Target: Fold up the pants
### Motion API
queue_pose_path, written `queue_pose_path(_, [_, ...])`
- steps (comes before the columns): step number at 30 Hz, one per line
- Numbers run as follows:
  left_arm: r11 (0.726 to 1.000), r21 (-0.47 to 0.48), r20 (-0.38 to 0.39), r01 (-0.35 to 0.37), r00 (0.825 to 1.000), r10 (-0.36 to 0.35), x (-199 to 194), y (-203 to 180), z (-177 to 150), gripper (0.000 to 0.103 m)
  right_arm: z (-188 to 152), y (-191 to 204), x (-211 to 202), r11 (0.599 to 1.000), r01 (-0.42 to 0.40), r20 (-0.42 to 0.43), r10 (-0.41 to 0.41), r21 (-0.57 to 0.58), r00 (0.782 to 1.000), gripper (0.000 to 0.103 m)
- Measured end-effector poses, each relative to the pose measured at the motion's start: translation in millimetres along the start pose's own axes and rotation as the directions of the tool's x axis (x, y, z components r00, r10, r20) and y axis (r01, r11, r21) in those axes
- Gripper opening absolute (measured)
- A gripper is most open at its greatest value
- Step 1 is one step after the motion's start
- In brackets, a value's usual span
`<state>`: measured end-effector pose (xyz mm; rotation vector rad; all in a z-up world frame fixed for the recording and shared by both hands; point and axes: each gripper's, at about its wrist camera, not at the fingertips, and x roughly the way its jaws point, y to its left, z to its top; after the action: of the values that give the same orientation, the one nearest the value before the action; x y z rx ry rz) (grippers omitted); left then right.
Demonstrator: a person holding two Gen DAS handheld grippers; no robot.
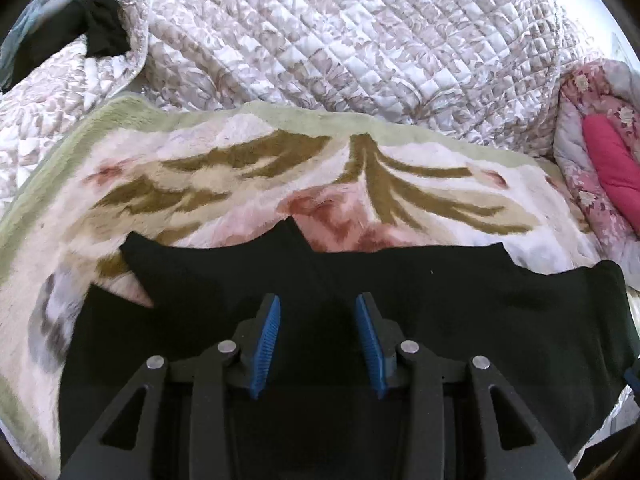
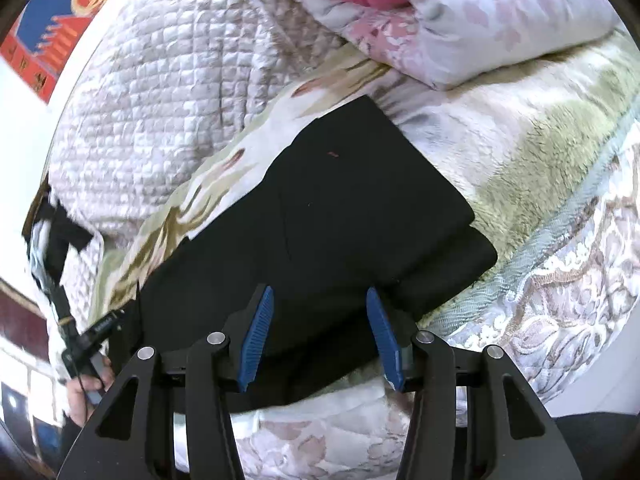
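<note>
Bright daylight, soft shadows — blurred, warped edges

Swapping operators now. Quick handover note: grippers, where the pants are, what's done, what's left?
Left gripper: open, nothing between the pads, poised over the black pants.
Right gripper: open, empty, over the near edge of the same pants.
Pants: lying on the floral fleece blanket on the bed, with a quilted cover bunched behind and a pink floral duvet to the side.
Done: the right wrist view shows one layer already stacked over another, so at least one fold looks made; neither gripper is holding them.
Left: probably another fold and a tidy of the uneven far edge, which shows pointed corners.
</note>
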<state>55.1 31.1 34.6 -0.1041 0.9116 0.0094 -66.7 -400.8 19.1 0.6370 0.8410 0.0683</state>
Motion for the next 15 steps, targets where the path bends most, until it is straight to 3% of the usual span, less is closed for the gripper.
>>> queue_pose_path(8, [0.999,-0.023,0.013,0.038,0.999,-0.038,8.1,0.6,-0.9,0.053,2.1,-4.8,-13.8,0.997,0.068,0.106,-0.072,0.043,0.992,0.049])
queue_pose_path(15, [0.999,0.018,0.01,-0.048,0.999,0.047,25.2,-4.7,4.1,0.056,9.2,-12.6,-5.9,0.989,0.128,0.13,-0.137,0.07,0.982,0.049])
